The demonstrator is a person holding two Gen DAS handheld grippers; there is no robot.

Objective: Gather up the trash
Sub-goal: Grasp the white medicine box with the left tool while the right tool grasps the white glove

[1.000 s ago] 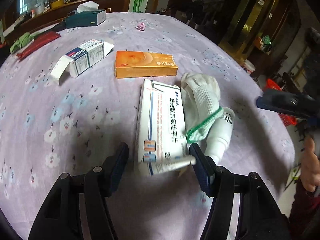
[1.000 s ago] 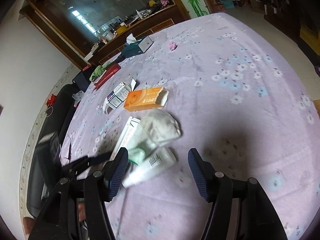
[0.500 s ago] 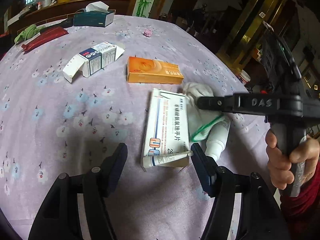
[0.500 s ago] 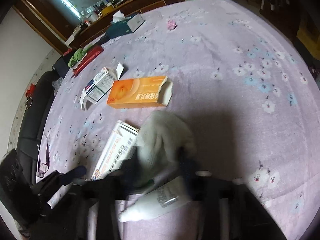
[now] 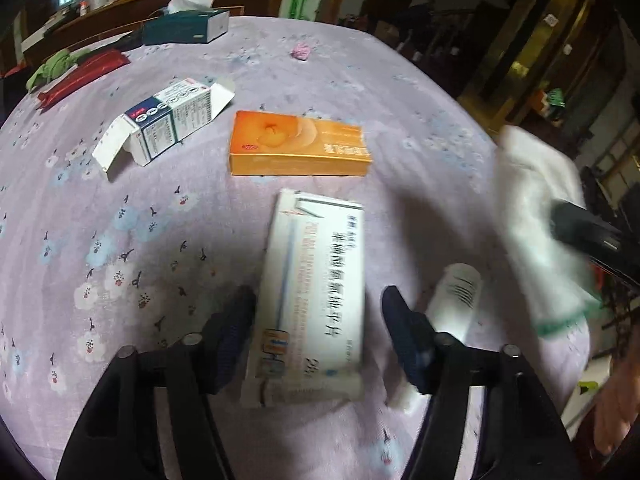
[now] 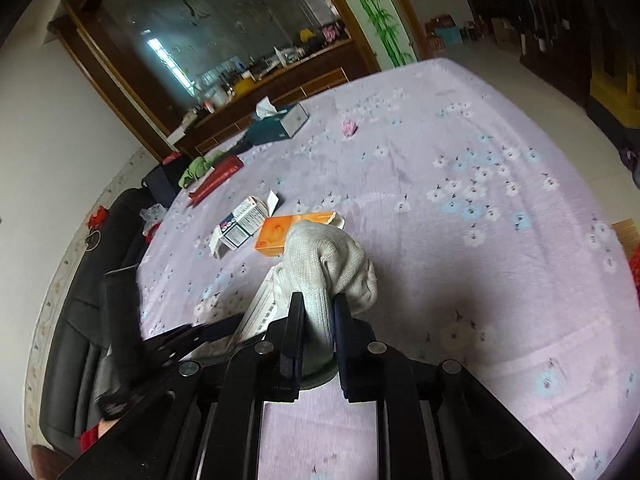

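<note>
My right gripper [image 6: 318, 308] is shut on a white knitted glove [image 6: 328, 260] and holds it lifted above the table; the same glove [image 5: 536, 208] shows blurred at the right of the left wrist view. My left gripper [image 5: 318, 308] is open, its fingers on either side of a long white medicine box [image 5: 316, 284] lying flat. A white plastic bottle [image 5: 456, 300] lies just right of that box. Farther back lie an orange box [image 5: 298, 146] and an opened white and blue carton [image 5: 168, 120].
A teal tissue box [image 5: 186, 28], a red pouch [image 5: 84, 74] with a green cloth [image 5: 52, 66] and a small pink scrap [image 5: 301, 51] lie at the far side of the purple flowered tablecloth [image 5: 120, 240]. A dark sofa [image 6: 80, 320] stands beside the table.
My right gripper closed on the white glove and lifted it off the bottle, away to the right. My left gripper moved forward so the white box sits between its fingers.
</note>
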